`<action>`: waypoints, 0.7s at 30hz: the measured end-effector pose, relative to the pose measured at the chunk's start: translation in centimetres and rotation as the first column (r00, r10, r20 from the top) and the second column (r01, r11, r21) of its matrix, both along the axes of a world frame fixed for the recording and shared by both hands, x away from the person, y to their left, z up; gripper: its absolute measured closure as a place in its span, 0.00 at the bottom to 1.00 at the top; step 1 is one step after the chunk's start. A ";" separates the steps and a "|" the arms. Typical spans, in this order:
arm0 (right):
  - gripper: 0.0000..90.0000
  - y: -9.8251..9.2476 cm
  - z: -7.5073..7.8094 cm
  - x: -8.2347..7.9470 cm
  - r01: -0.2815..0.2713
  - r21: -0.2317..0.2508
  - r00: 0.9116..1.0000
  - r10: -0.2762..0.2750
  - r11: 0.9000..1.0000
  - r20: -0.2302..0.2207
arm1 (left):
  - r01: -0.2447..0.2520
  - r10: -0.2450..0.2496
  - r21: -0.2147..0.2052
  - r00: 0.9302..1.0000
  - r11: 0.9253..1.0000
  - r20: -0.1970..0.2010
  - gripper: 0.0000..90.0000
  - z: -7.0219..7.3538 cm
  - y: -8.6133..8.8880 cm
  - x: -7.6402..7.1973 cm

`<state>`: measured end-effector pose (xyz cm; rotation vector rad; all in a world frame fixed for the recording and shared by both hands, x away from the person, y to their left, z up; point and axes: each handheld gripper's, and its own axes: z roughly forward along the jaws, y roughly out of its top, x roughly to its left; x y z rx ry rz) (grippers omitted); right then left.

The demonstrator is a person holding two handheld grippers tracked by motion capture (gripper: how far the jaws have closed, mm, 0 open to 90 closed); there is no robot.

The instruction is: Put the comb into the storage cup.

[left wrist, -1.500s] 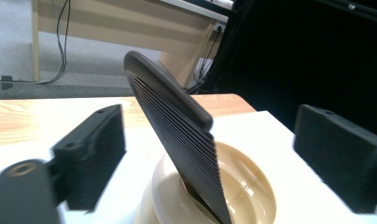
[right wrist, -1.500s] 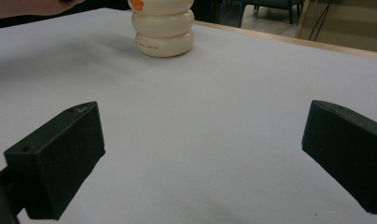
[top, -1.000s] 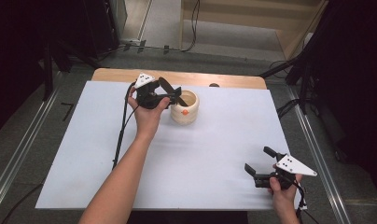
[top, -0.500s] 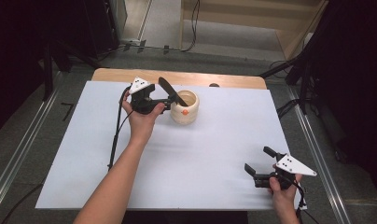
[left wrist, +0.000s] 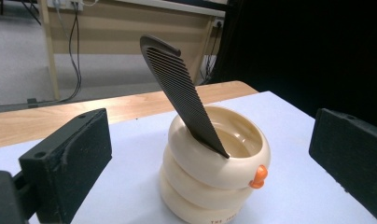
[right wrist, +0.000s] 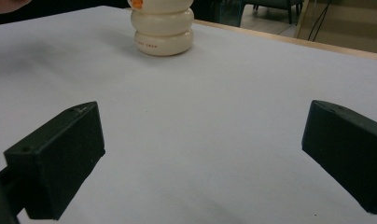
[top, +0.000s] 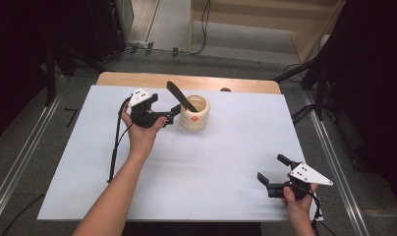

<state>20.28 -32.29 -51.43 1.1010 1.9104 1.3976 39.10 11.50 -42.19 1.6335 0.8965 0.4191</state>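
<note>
A person's left forearm reaches up from the near edge of the white-covered table (top: 88,162), wrist straight, the hand wrapped around the left gripper (top: 173,116) just to the left of a cream ribbed pot (top: 194,114). That gripper's jaws stand wide apart and hold nothing; in the left gripper view they frame the pot (left wrist: 214,172) without touching it.

A dark comb (top: 181,96) stands in the pot, its lower end inside the bowl and its shaft leaning against the rim. Its long axis is steeply tilted: from above, the free end points up and to the left of the pot, toward the table's far wooden edge (top: 137,78). In the left gripper view the comb (left wrist: 179,91) shows its teeth running along the length, the curved tip uppermost. A small orange knob (left wrist: 258,176) juts from the pot's side.

Well to the right of the pot and nearer the person, the right hand (top: 297,199) holds the right gripper (top: 272,168) low over the table, jaws spread wide and empty, aimed leftward across the sheet. The right gripper view shows the pot (right wrist: 163,29) far ahead between its jaws.
</note>
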 end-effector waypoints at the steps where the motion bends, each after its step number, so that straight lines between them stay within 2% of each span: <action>1: 0.00 0.0 0.0 0.0 0.001 0.000 1.000 -0.001 1.000 0.000 | 0.002 -0.002 -0.001 1.000 1.000 0.002 0.00 0.0 0.1 -0.1; 9: 0.00 0.1 0.0 0.0 -0.001 -0.004 1.000 0.001 1.000 0.002 | 0.012 -0.011 -0.008 1.000 1.000 0.017 0.00 0.1 0.8 -1.3; 21: 0.00 0.1 0.0 0.0 0.002 -0.008 1.000 -0.002 1.000 0.001 | 0.016 -0.016 -0.006 1.000 1.000 0.016 0.00 -0.7 2.2 -2.8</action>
